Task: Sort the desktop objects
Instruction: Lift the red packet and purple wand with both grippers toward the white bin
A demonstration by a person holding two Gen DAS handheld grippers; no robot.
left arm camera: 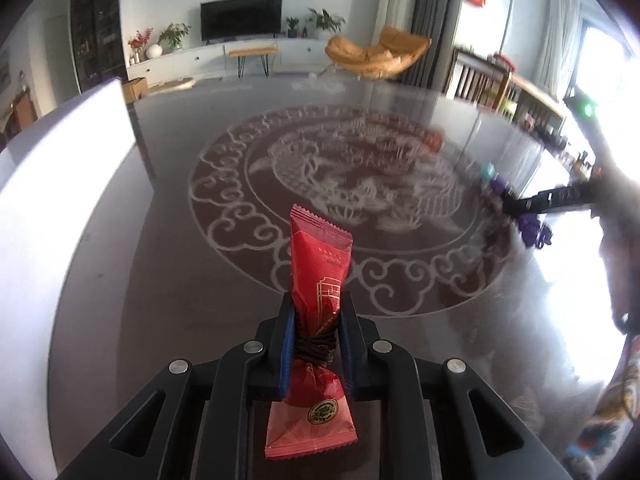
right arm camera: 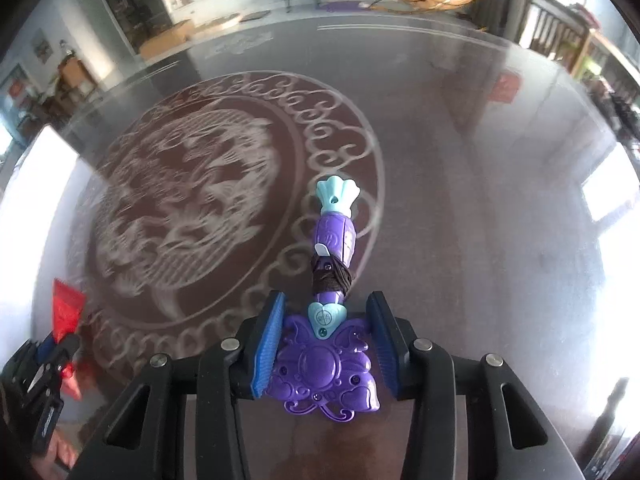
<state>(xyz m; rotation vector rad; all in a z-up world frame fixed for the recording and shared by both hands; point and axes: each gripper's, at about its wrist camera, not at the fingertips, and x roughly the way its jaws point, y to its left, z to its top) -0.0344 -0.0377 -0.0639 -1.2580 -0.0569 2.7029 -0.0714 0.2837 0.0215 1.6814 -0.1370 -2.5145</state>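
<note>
Red packet (left arm camera: 316, 280) pinched in left gripper (left arm camera: 316, 344), angled down; right gripper (right arm camera: 326, 344) apparently clamps purple toy (right arm camera: 326, 364).

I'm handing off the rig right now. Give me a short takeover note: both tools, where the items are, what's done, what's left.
Left tool: shut on the red packet, gripped at its dark string band, above the table.
Right tool: pads against the winged base of the purple toy, handle pointing forward, above the table.
Done: both items picked up.
Left: place each where it belongs; no bin or tray is in view.
</note>
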